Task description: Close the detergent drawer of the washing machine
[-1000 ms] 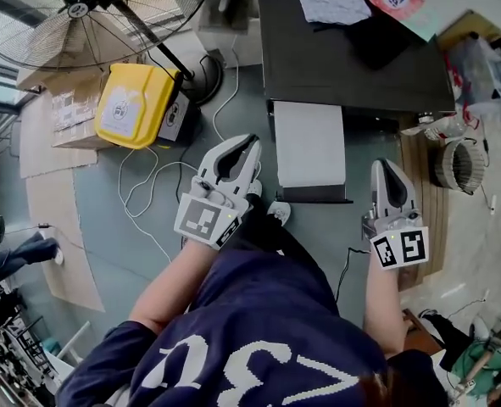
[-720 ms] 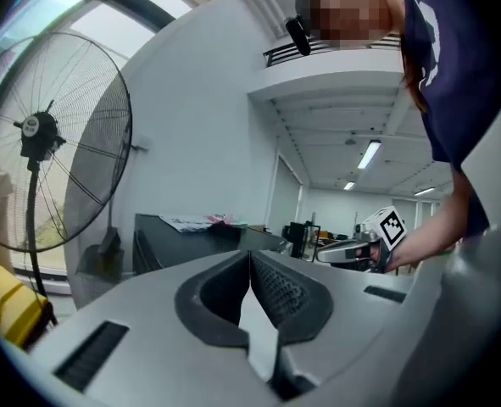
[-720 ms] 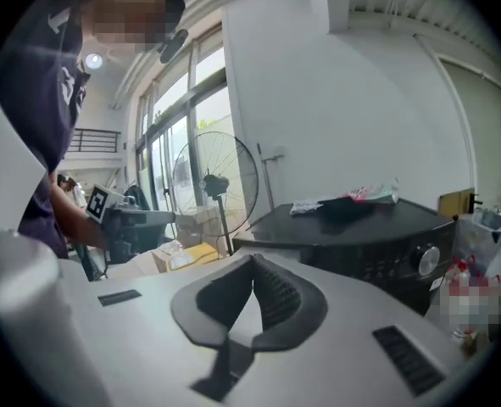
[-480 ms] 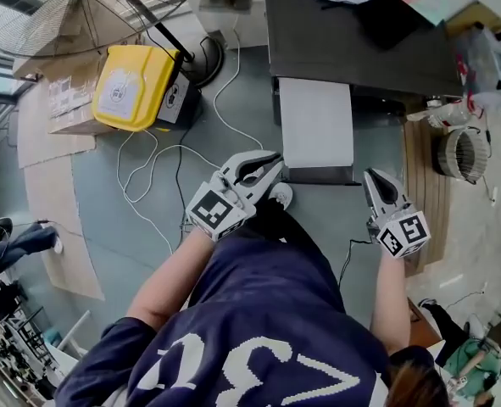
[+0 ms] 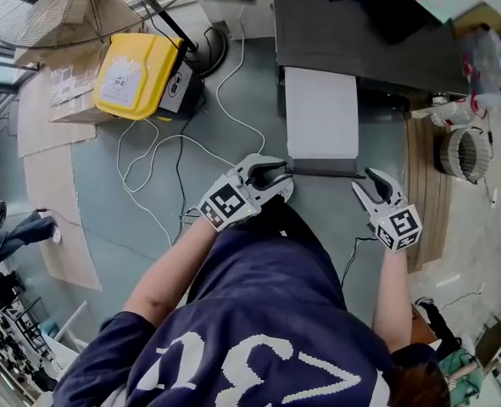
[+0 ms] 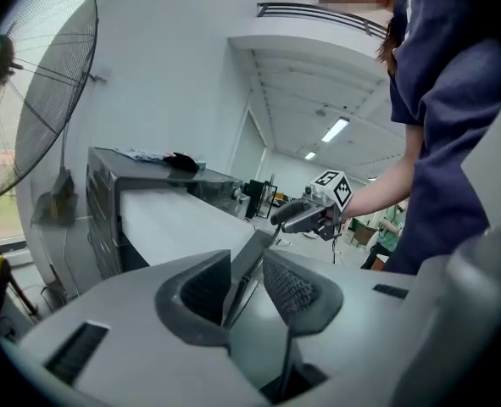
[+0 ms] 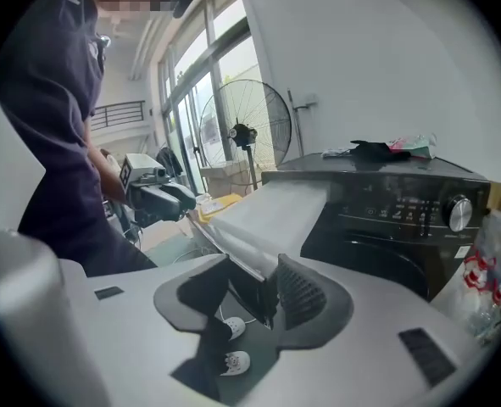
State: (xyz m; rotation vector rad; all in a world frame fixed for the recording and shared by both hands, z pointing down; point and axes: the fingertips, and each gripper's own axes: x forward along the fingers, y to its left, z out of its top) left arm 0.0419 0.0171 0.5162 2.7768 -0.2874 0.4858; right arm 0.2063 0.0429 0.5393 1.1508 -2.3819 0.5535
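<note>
We see a grey-blue floor [image 5: 131, 227] with white cables [image 5: 218, 98] looping across it and flat cardboard sheets [image 5: 59, 219] at the left. A big standing fan [image 5: 47, 11] rises beside a yellow container [image 5: 136, 75]. At the right lie wooden boards [image 5: 420, 210] and a wicker basket [image 5: 464, 155]. The wall [image 7: 386, 49] is plain white, tall windows [image 7: 203, 66] let daylight in, and strip lights [image 6: 336, 130] glow overhead.
</note>
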